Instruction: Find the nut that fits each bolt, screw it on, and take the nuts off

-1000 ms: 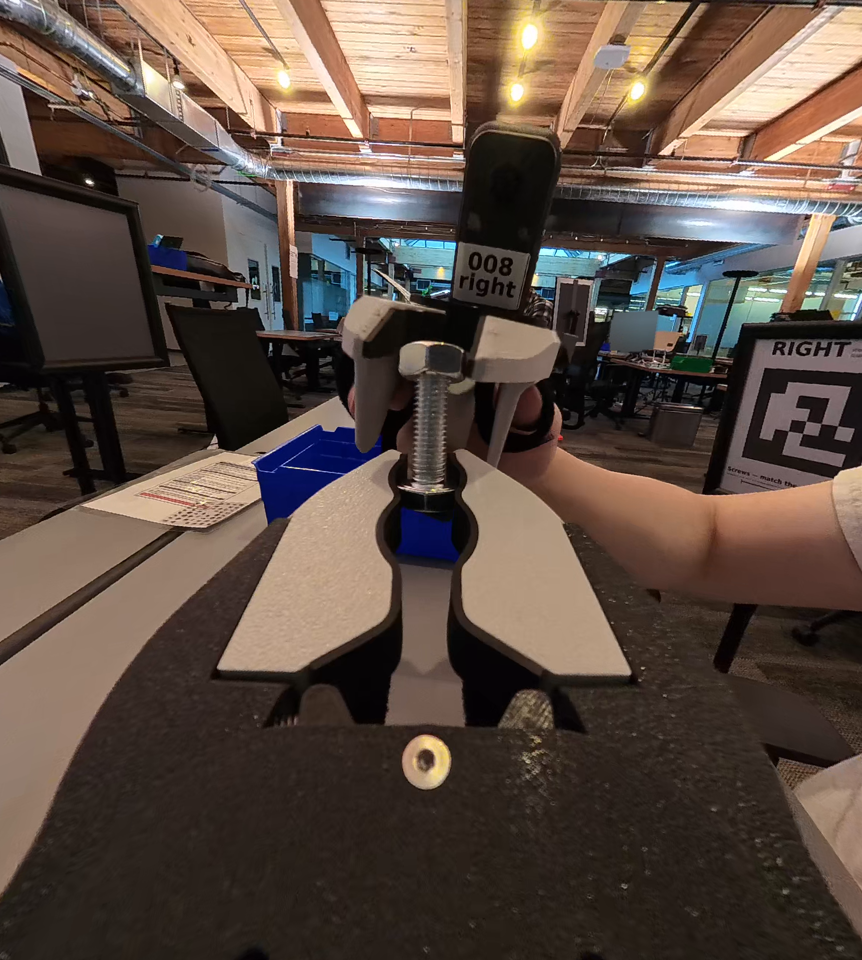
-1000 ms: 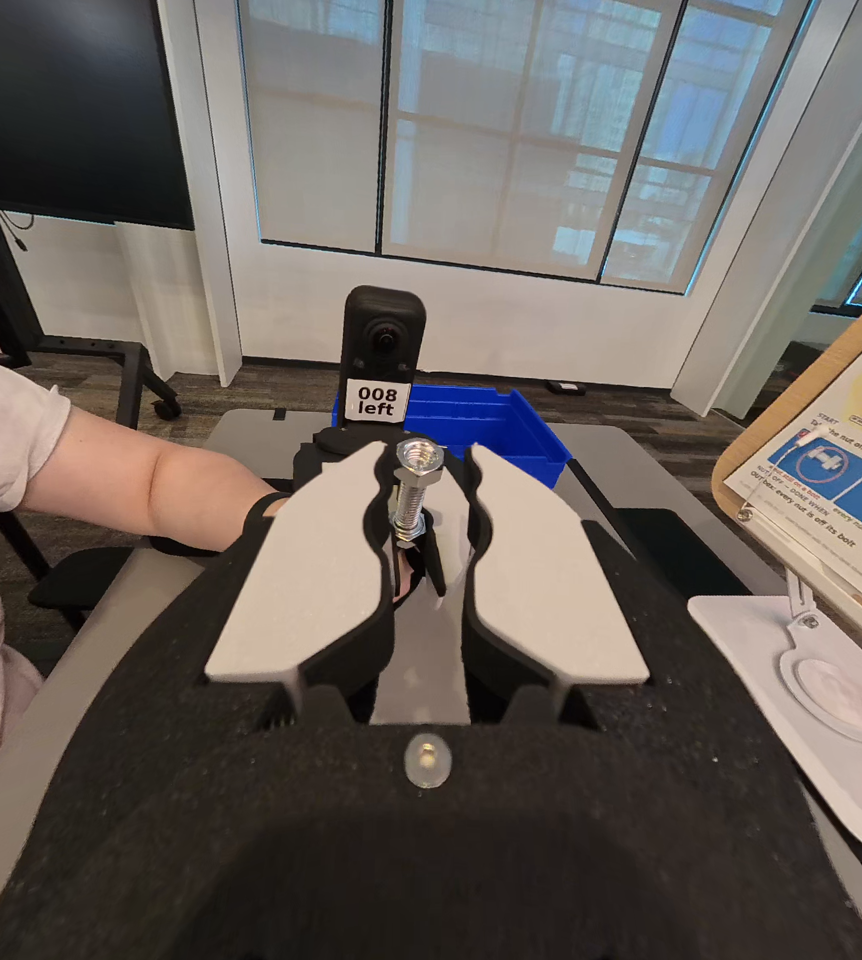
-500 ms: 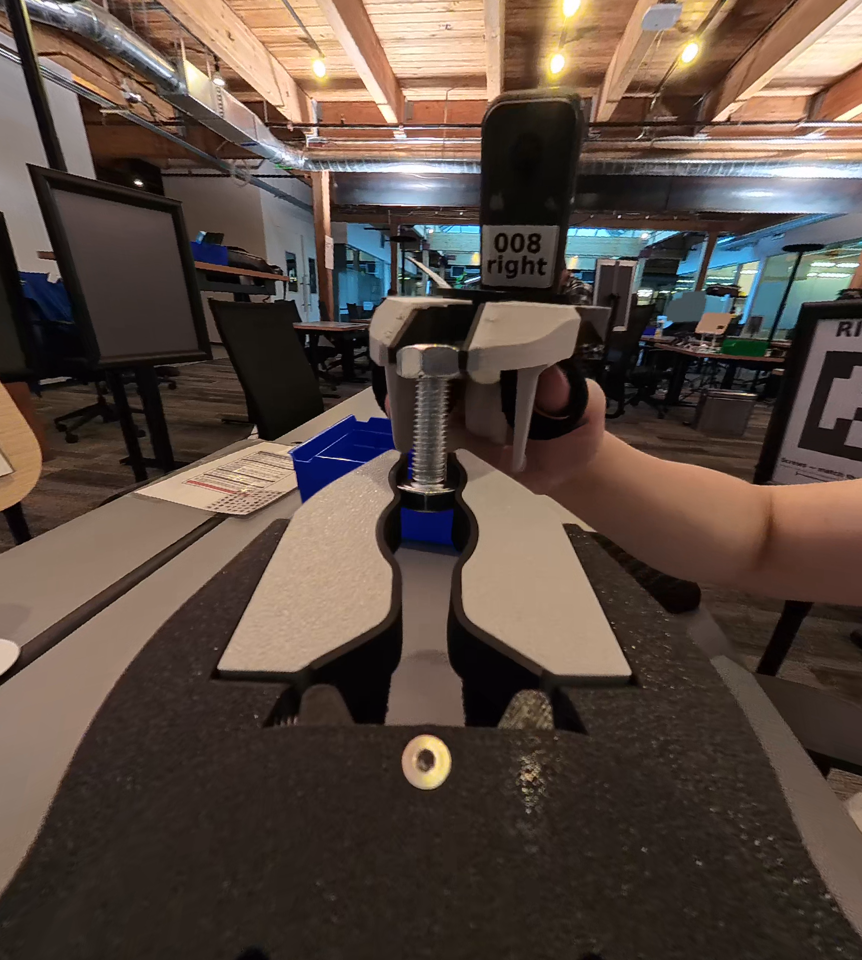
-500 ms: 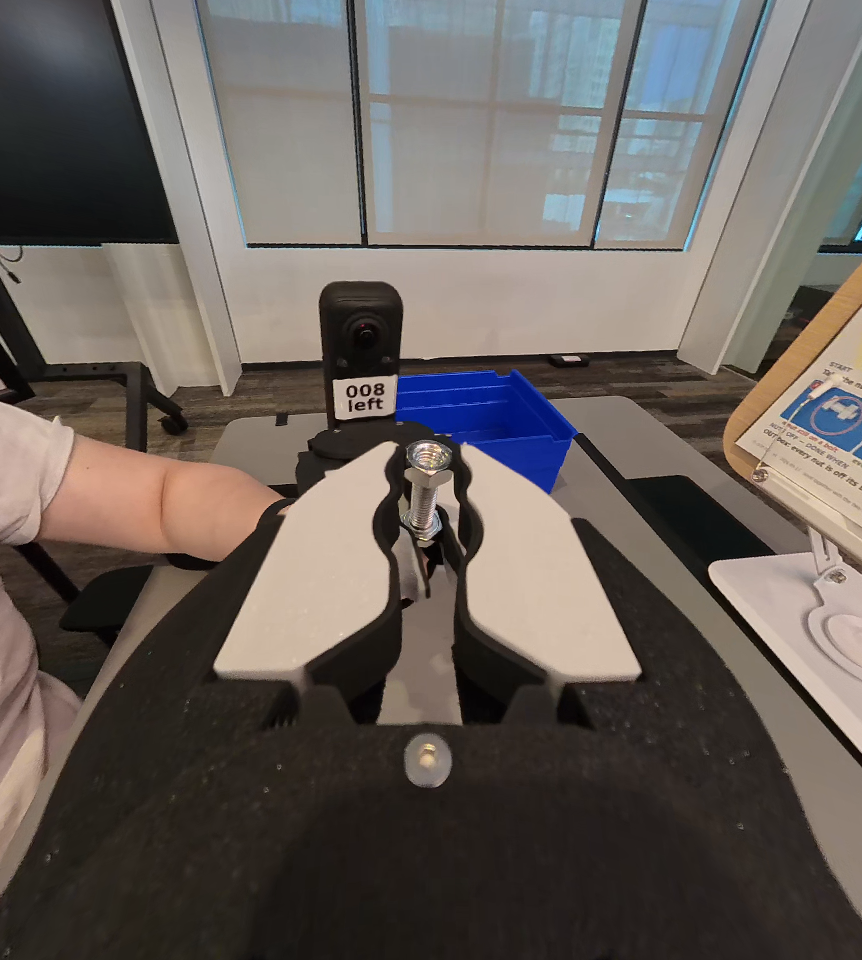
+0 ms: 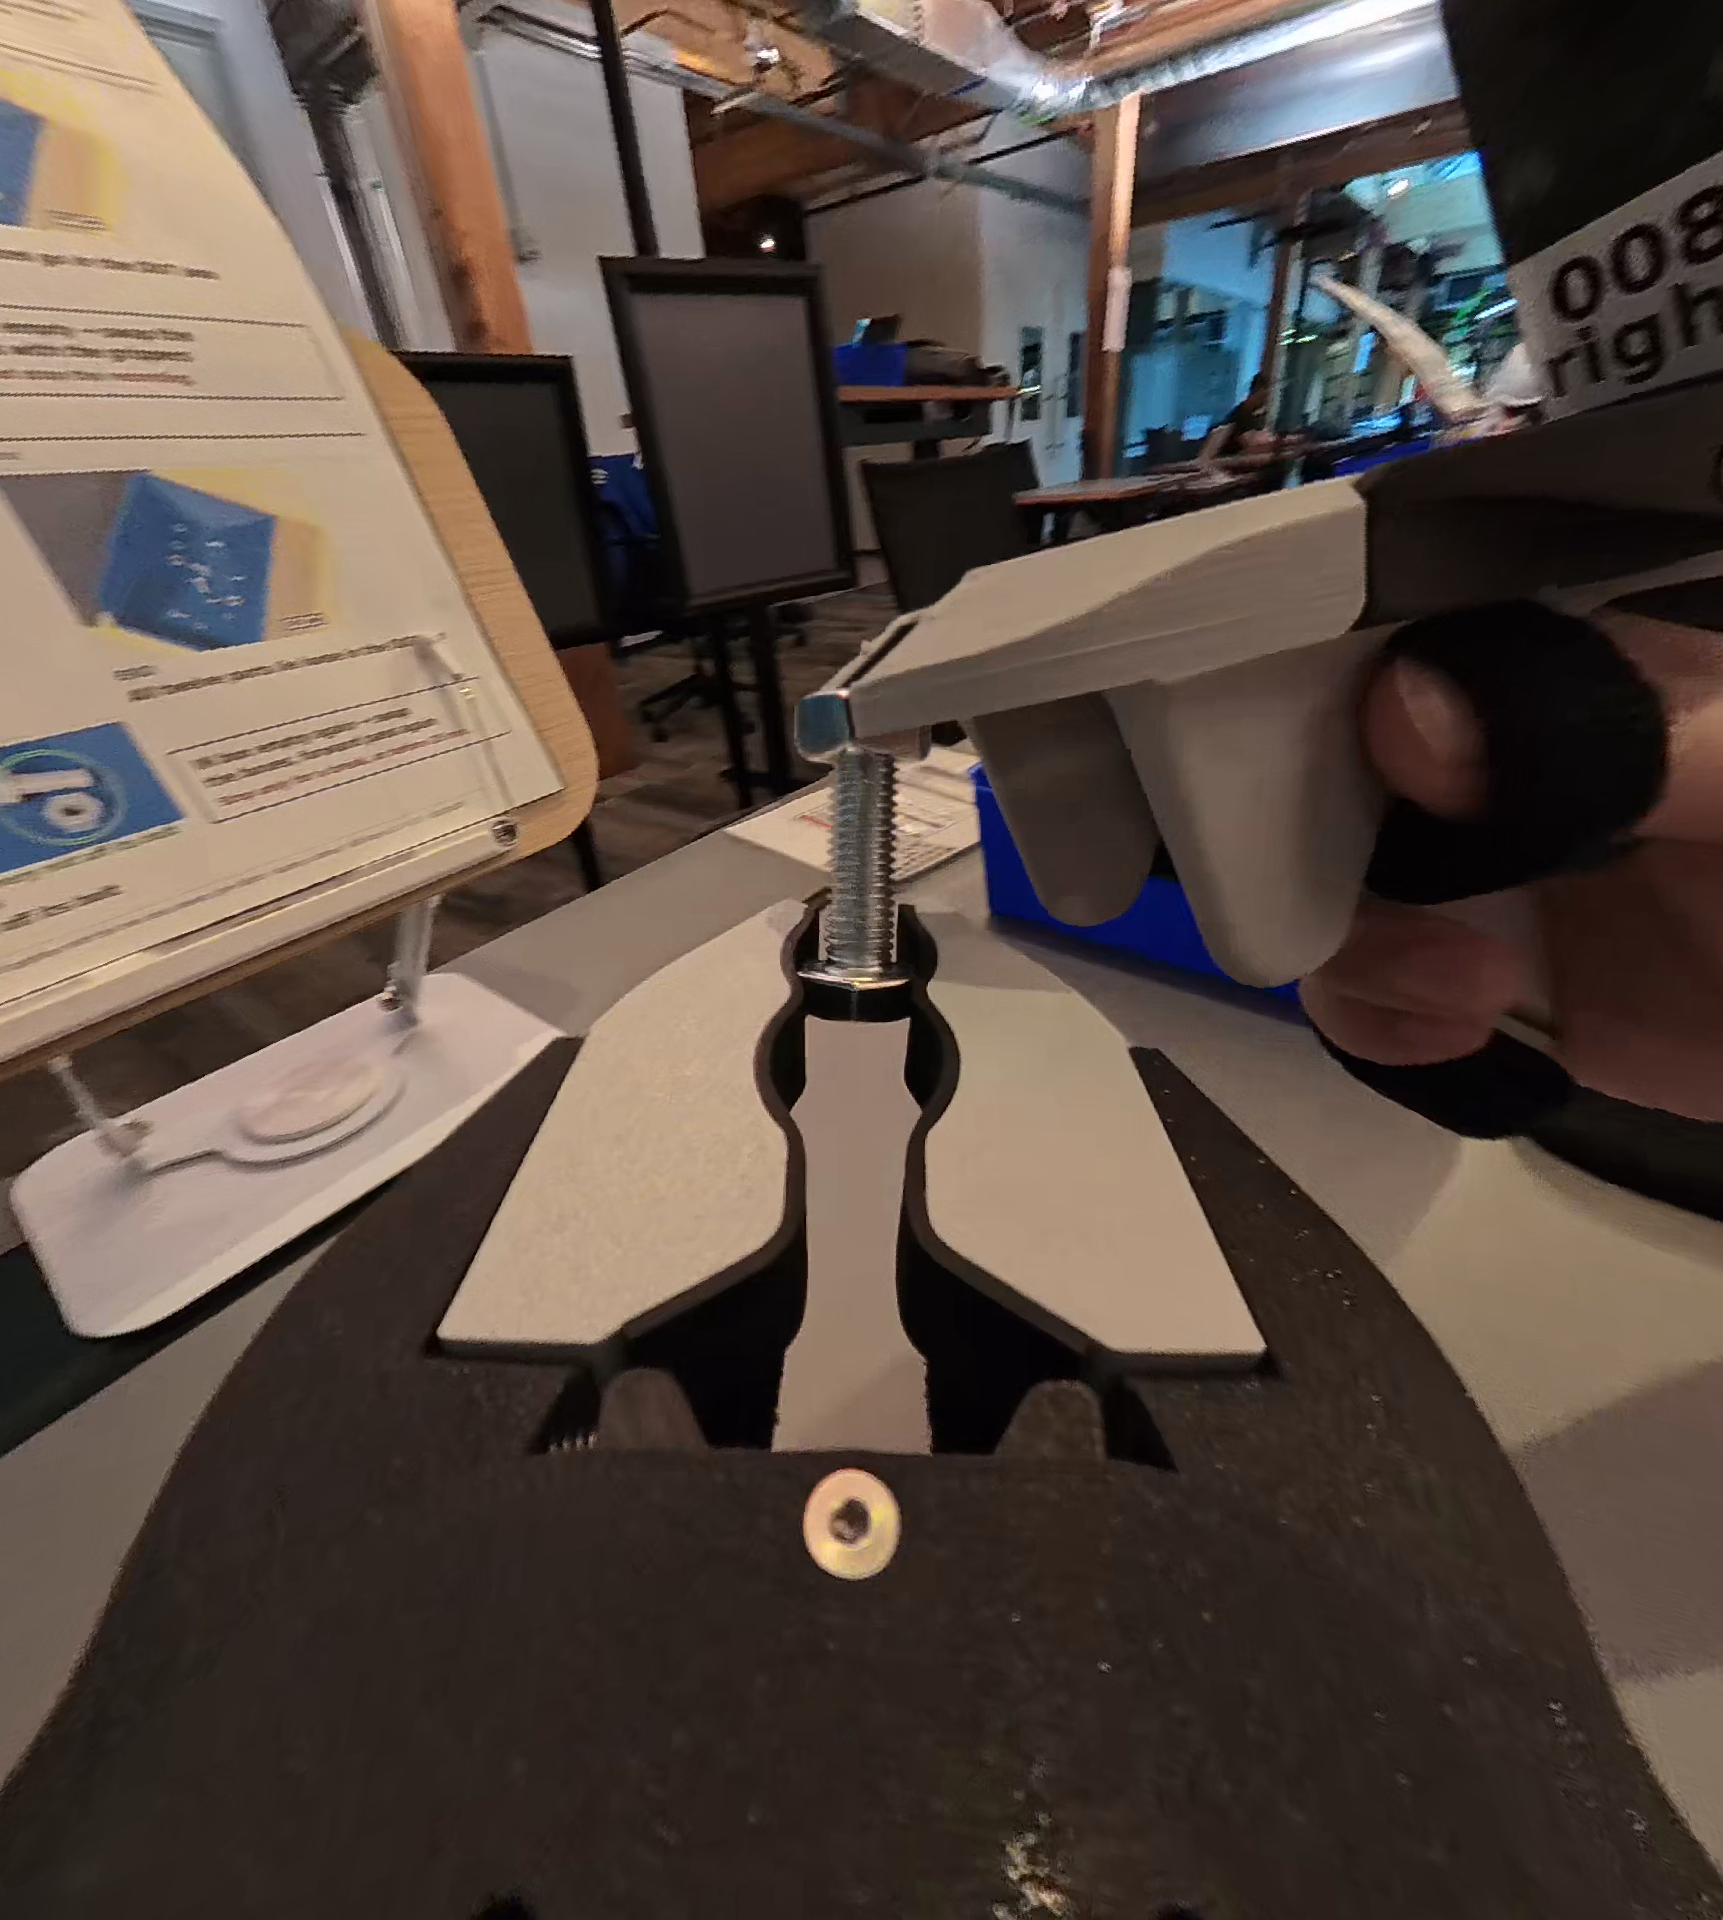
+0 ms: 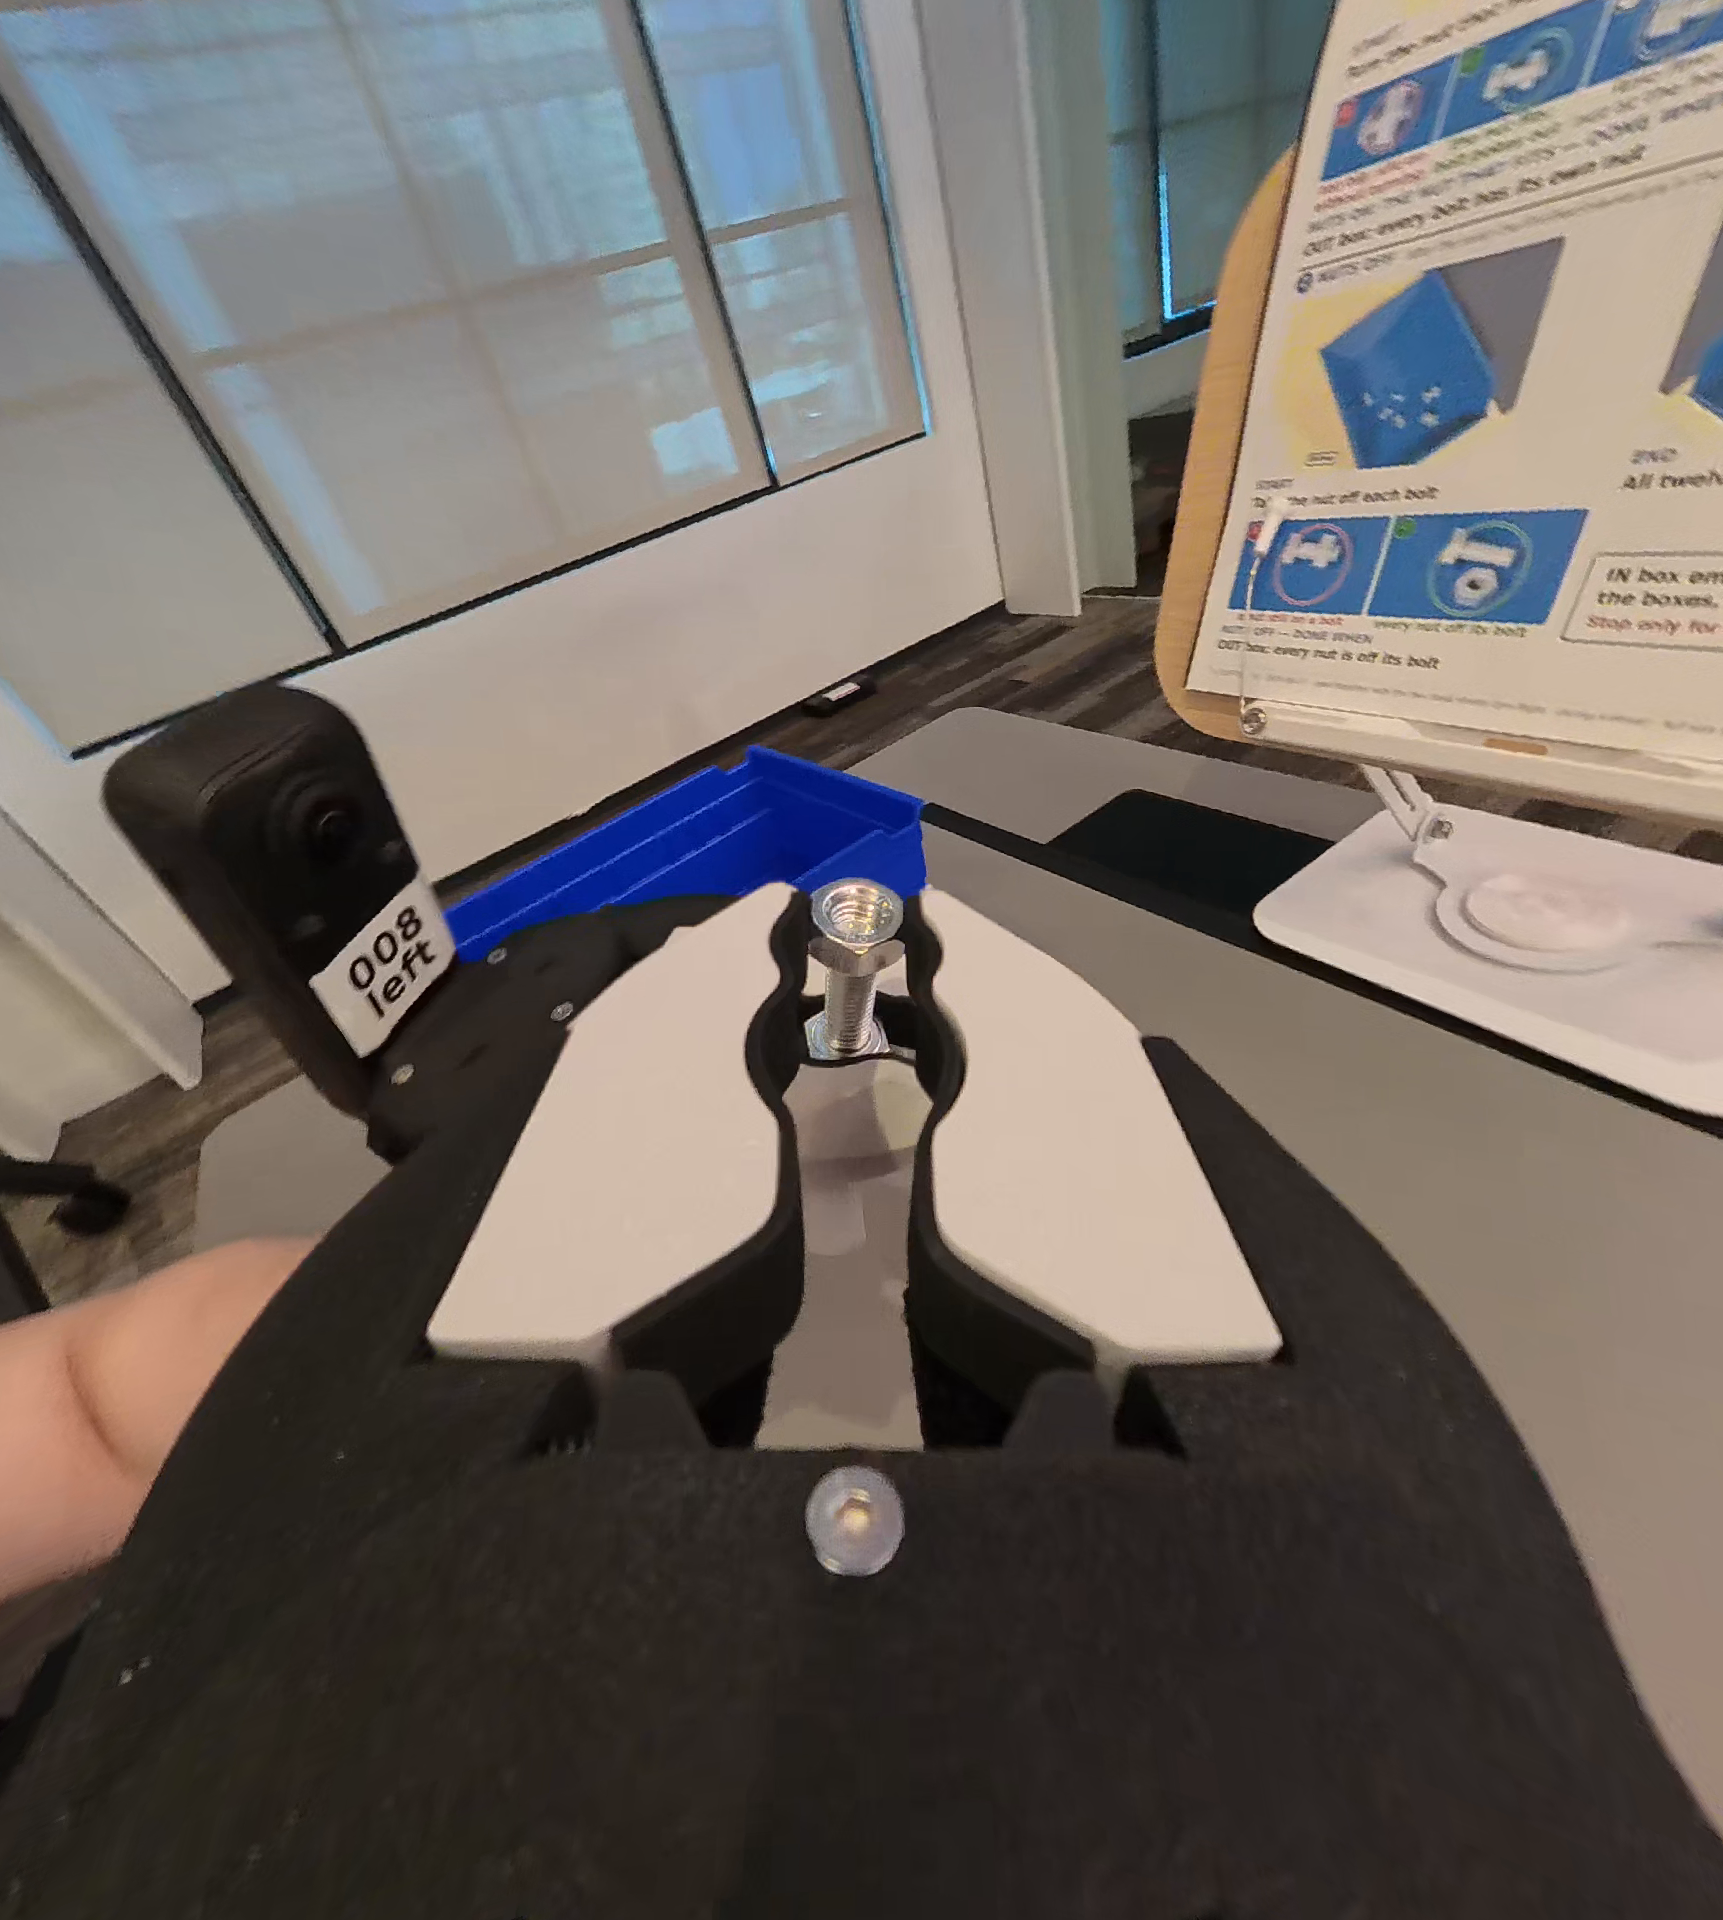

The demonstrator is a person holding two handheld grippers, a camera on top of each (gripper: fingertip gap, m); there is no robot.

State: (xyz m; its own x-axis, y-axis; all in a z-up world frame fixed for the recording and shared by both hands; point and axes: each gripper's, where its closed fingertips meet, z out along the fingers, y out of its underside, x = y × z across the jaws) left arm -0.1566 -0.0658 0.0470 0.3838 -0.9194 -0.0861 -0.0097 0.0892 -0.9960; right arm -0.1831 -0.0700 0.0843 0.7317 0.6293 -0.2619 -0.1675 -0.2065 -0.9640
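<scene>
A silver bolt (image 5: 859,831) stands upright between my two grippers, above the grey table (image 5: 1459,1195). My left gripper (image 5: 852,961) is shut on the nut (image 5: 852,982) at the lower end of the bolt's thread. My right gripper (image 5: 862,717) comes in from the right and is shut on the bolt's head. In the right wrist view my right gripper (image 6: 855,920) clamps the bolt head (image 6: 855,914). The thread runs down from it to the nut (image 6: 841,1039). The left gripper's body and camera (image 6: 265,831) lie beyond at the left, with its fingertips mostly hidden.
A blue bin (image 5: 1096,920) sits on the table just behind the grippers, and it also shows in the right wrist view (image 6: 732,842). An instruction board (image 5: 161,520) on a white stand (image 5: 213,1174) stands close by, at the right in the right wrist view (image 6: 1563,364). Tip to tip, the grippers are about 4 cm apart.
Both grippers have swung around the bolt, still holding it. The right gripper now reaches in sideways from the right, and the instruction board has come into both views.
</scene>
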